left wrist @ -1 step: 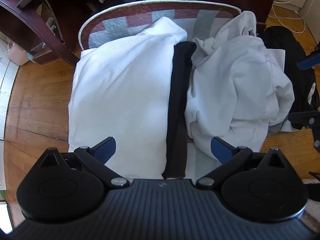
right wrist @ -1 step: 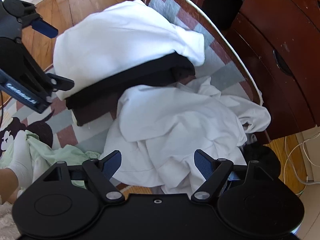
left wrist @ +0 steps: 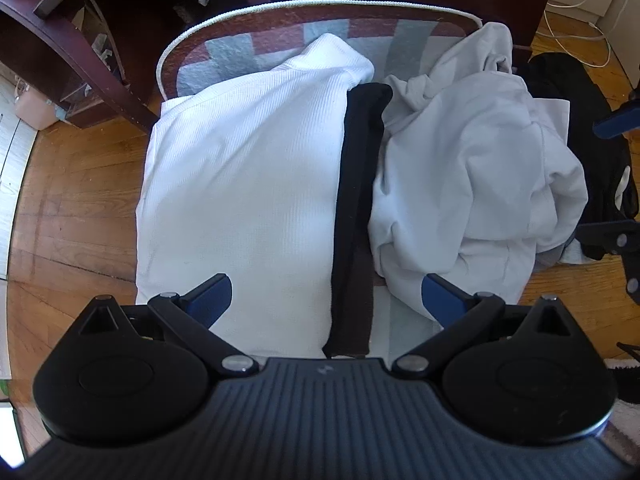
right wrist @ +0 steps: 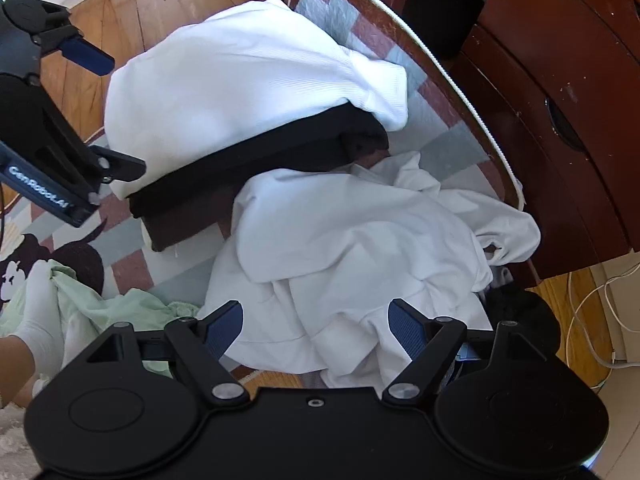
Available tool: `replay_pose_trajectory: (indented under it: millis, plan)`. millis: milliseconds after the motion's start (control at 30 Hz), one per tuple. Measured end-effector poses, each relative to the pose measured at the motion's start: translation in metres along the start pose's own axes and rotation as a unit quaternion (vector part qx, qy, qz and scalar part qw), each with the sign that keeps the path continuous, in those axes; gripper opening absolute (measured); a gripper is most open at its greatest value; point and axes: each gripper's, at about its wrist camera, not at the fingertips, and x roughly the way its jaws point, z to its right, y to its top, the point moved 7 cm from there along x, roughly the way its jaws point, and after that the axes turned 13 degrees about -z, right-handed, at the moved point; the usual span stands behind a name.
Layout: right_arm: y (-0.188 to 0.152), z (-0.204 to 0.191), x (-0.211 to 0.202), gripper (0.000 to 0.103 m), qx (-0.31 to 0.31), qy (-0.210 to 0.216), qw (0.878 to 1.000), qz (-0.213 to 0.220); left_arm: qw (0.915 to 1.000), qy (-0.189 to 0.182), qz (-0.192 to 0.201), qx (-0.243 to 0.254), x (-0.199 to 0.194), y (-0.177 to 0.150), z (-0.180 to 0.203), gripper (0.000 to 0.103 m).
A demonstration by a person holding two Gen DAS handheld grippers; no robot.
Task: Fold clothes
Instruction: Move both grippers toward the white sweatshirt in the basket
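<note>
A: How are the two tongs seen?

B: The left tongs (left wrist: 326,298) are held wide apart above the folded stack, and nothing is gripped between them. The right tongs (right wrist: 316,326) are likewise spread wide over the crumpled white garment (right wrist: 360,248), and nothing is clasped.

A: Where are the clothes found?

B: A folded white garment (left wrist: 240,184) is laid on top of a folded black garment (left wrist: 356,216), both on a checked rug (left wrist: 256,46) on the wooden floor (left wrist: 72,208). The crumpled white garment is heaped just beside the stack, touching its black edge. A pale green cloth (right wrist: 120,308) is seen near the rug's lower left, beside a white-socked foot (right wrist: 36,320). Dark wooden furniture (right wrist: 560,100) is seen along the rug's far edge.
</note>
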Motion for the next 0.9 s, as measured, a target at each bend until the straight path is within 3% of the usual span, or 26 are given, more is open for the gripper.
replay_pose_trajectory:
  millis: [267,467,900]
  plan:
    - [-0.003,0.012,-0.003,0.083,0.003,0.026,1.000,0.009,0.9994,0.009,0.021,0.028,-0.007,0.004,0.015,0.103]
    - [-0.006,0.015,-0.003,0.083,0.010,0.009,1.000,0.000,0.9985,-0.040,0.014,0.035,-0.002,0.010,0.025,0.103]
    - [-0.001,0.014,-0.004,0.083,0.019,0.022,1.000,0.007,0.9984,-0.025,0.002,0.050,0.003,0.004,0.025,0.103]
